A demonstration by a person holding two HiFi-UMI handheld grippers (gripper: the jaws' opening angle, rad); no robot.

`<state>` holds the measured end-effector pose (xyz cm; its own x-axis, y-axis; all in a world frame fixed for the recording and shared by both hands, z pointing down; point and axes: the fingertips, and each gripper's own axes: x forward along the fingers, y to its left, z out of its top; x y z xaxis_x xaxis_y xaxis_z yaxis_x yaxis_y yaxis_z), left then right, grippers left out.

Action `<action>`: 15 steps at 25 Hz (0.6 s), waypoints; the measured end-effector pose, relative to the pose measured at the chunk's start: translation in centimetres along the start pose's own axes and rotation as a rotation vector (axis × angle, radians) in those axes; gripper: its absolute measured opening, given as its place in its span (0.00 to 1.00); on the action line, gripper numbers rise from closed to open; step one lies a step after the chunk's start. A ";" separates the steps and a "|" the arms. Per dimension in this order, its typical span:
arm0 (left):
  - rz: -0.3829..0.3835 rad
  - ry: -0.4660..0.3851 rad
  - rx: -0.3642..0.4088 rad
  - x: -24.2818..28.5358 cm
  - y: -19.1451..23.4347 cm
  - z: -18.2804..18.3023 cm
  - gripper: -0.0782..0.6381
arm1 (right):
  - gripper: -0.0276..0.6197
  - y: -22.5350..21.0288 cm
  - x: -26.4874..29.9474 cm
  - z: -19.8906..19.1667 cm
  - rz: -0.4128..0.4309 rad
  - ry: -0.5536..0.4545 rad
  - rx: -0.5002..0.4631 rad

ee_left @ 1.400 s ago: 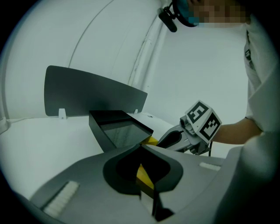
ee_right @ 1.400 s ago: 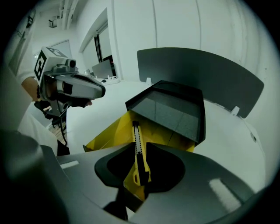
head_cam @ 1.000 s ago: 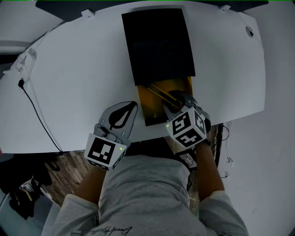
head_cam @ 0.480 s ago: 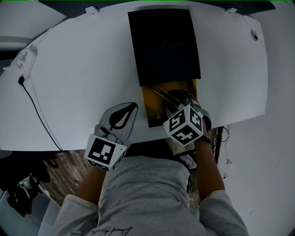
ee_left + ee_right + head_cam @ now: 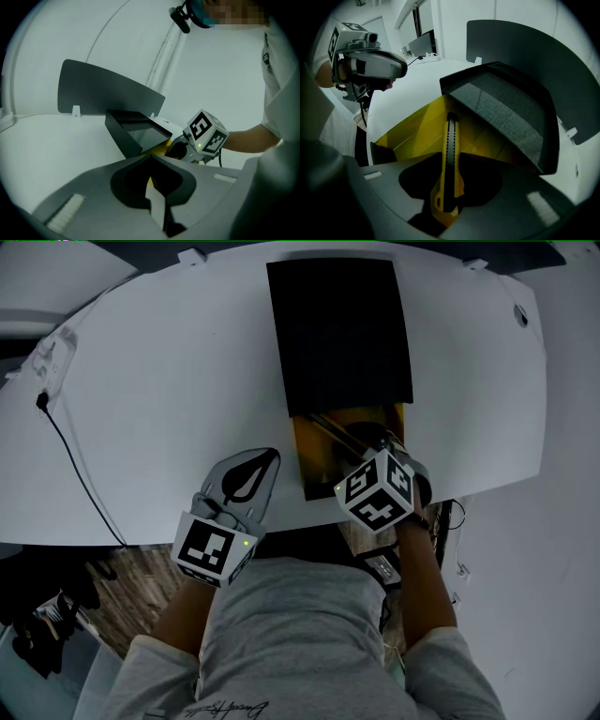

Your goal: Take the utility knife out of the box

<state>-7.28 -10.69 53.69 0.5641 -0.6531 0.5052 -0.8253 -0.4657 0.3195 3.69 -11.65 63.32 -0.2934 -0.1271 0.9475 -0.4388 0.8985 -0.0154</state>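
A yellow and black utility knife (image 5: 450, 154) lies lengthwise in the yellow inner tray (image 5: 314, 465), which is pulled partway out of the black box sleeve (image 5: 339, 334). My right gripper (image 5: 451, 180) points steeply down into the tray. Its jaws straddle the knife's handle end and are closing, with dark gaps still showing on both sides of the handle. In the head view the marker cube hides most of the right gripper (image 5: 364, 452), and only the knife's far part (image 5: 330, 431) shows. My left gripper (image 5: 270, 456) rests shut and empty on the table left of the tray.
The box sits on a white table (image 5: 159, 381) whose curved front edge runs just under both grippers. A black cable (image 5: 70, 456) trails across the table's left side. A grey partition (image 5: 525, 51) stands behind the box.
The right gripper has tilted slightly over the tray, and its marker cube has turned a little. The left gripper has stayed where it was.
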 end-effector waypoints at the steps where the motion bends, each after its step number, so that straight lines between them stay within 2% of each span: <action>1: 0.000 0.001 -0.001 0.0 0.0 0.0 0.11 | 0.25 0.0 0.0 0.0 -0.001 0.000 0.005; 15: -0.002 0.001 -0.001 0.0 0.0 -0.1 0.11 | 0.24 -0.2 -0.2 -0.2 -0.005 -0.015 0.034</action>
<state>-7.28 -10.59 53.74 0.5658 -0.6513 0.5057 -0.8241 -0.4667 0.3211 3.96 -11.74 63.20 -0.3038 -0.1383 0.9426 -0.4689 0.8830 -0.0215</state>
